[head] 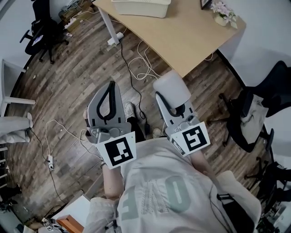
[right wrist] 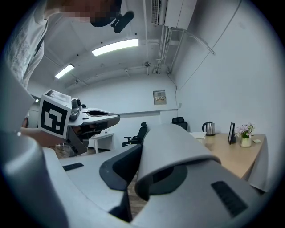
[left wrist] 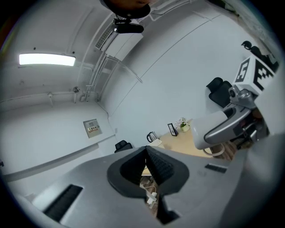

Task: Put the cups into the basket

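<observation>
Cup [head: 169, 87] is a plain pale one, clamped in the right tool [head: 175, 107] and sitting just right of centre in the head view, up in the air over the wooden floor [head: 77, 82]. From the right gripper view it fills the gap between the jaws, and they're pinched on it at a fairly narrow setting. It looks like it's lying along the jaws rather than standing upright.

The left tool [head: 109, 93] is just beside it on the left with its jaws closed tip to tip on nothing.

The basket [head: 141, 8] is the cream tub at the top edge of the frame, on the desk [head: 191, 36], well apart from the cup. So I'd say this is the carry step, with the drop-off not yet done. I can't spot any other cups from here.

How I'd do it:
- Hold a firm, even squeeze on the walk over, since a smooth cup could slip.
- Mind the cables [head: 136, 68] on the floor near the desk leg.
- Come in above the basket rim, not from the side, and steer away from the flower pot [head: 223, 13] at the upper right.
- Lower the cup right inside before letting go, rather than dropping it from up high.
</observation>
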